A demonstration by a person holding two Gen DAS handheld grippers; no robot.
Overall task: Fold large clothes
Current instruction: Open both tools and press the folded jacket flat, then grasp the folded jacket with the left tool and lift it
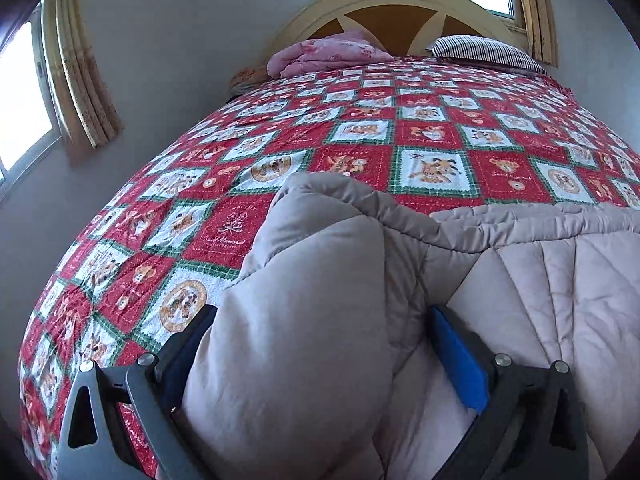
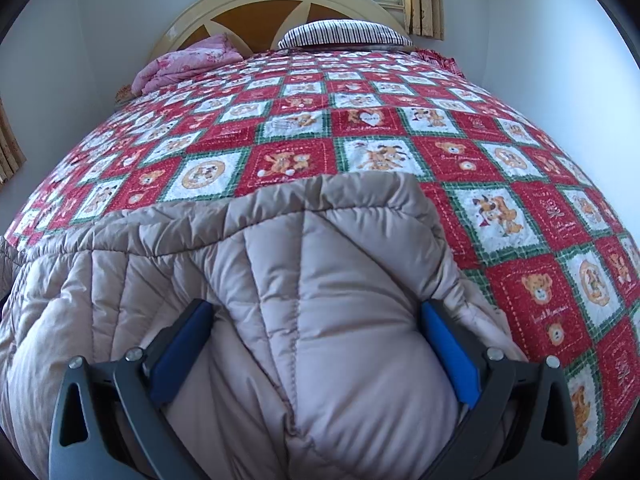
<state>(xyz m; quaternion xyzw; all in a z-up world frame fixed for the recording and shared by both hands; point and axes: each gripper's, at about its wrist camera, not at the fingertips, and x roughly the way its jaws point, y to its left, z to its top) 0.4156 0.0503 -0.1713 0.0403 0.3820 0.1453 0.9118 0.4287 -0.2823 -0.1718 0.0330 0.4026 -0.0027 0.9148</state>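
At the near edge of the bed (image 1: 360,120), each hand-held gripper, left (image 1: 320,344) and right (image 2: 316,340), clamps a bulky fold of the beige quilted coat (image 2: 280,240). Slippery padding may squeeze out, dropping one corner and skewing the fold.

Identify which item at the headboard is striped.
The striped pillow, on the right beside the pink floral bundle, which has no stripes.
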